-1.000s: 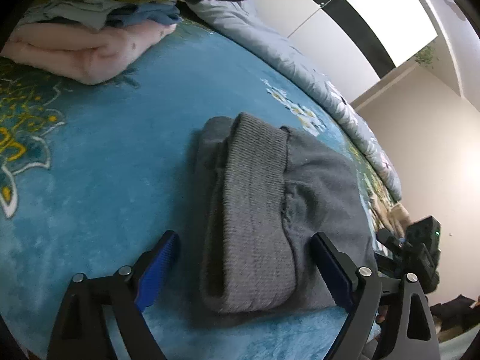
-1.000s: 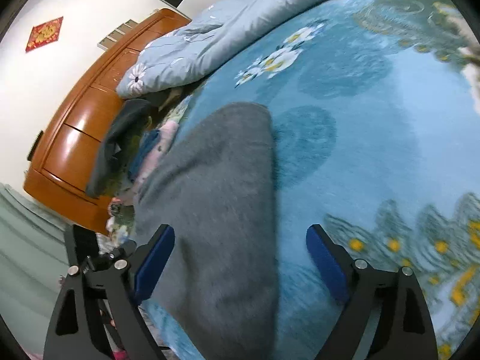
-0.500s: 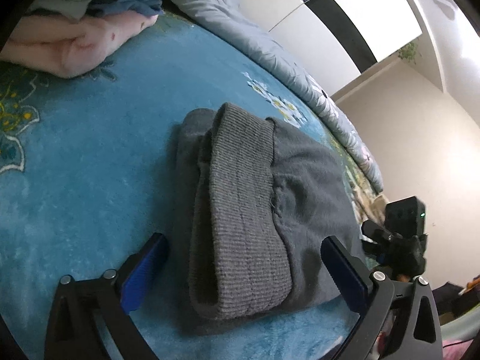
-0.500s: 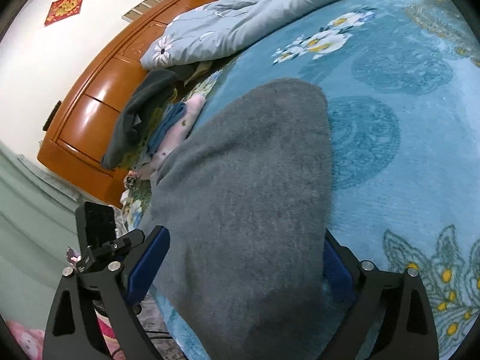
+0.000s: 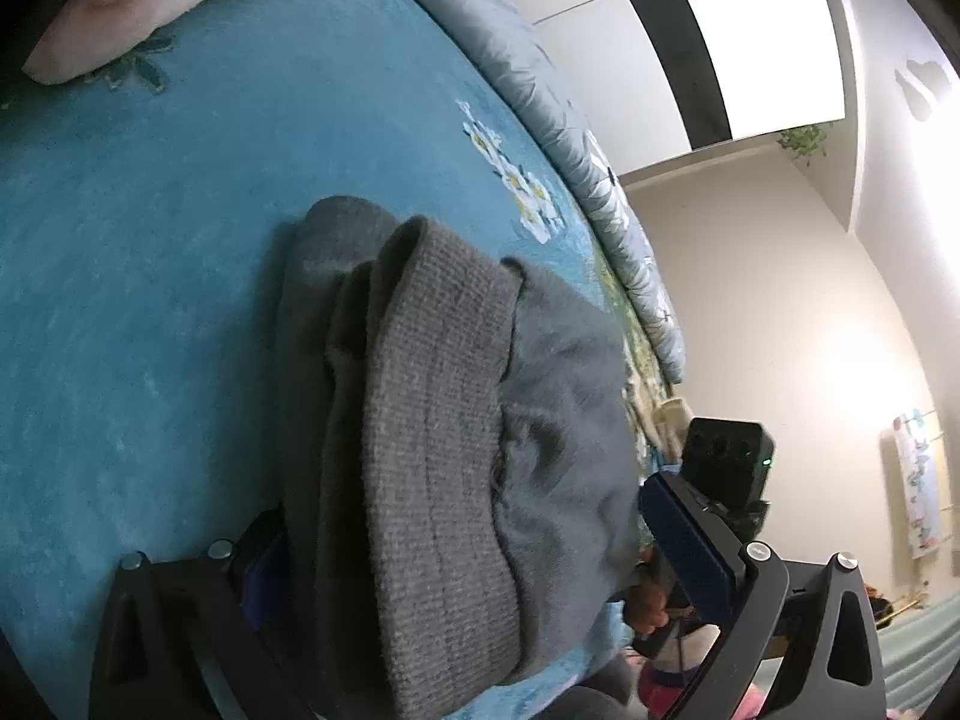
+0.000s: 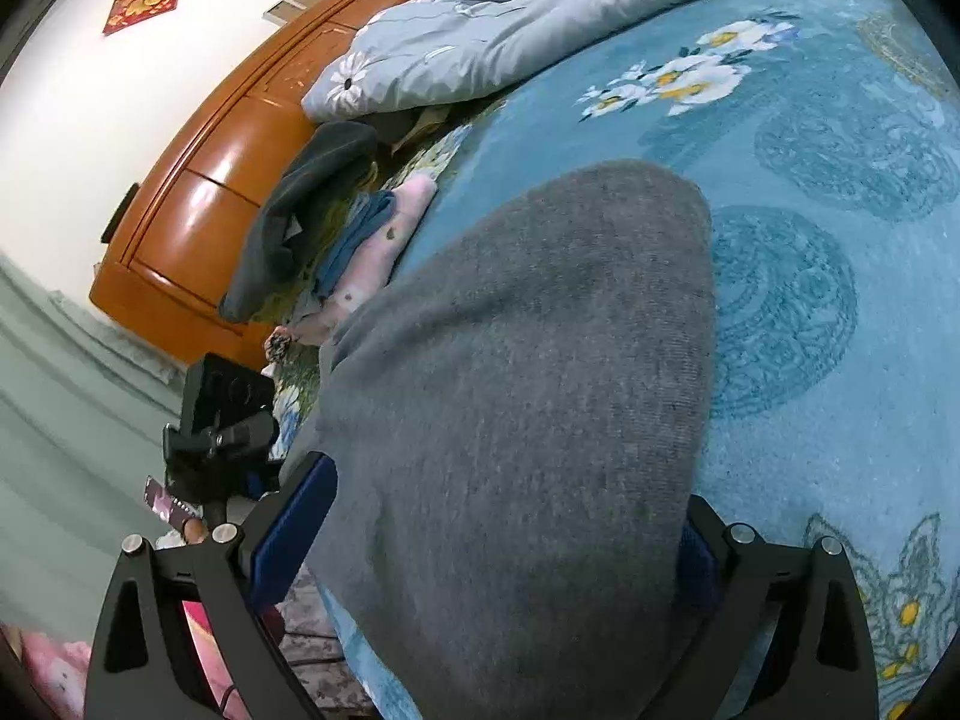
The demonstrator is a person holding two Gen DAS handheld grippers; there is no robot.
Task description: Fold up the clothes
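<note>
Folded grey sweater (image 5: 456, 450) lying near the edge of the blue bedspread (image 5: 150, 240), straddled from opposite sides by the left gripper (image 5: 480, 546) and right gripper (image 6: 492, 534), jaws of both just opened wide, garment between the blue pads, none seen clamping it.

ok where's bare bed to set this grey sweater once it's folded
Free: blue bedspread between the grey sweater and the pink garment, and past it toward the rumpled duvet. Crowded: the clothes pile by the wooden headboard.
</note>
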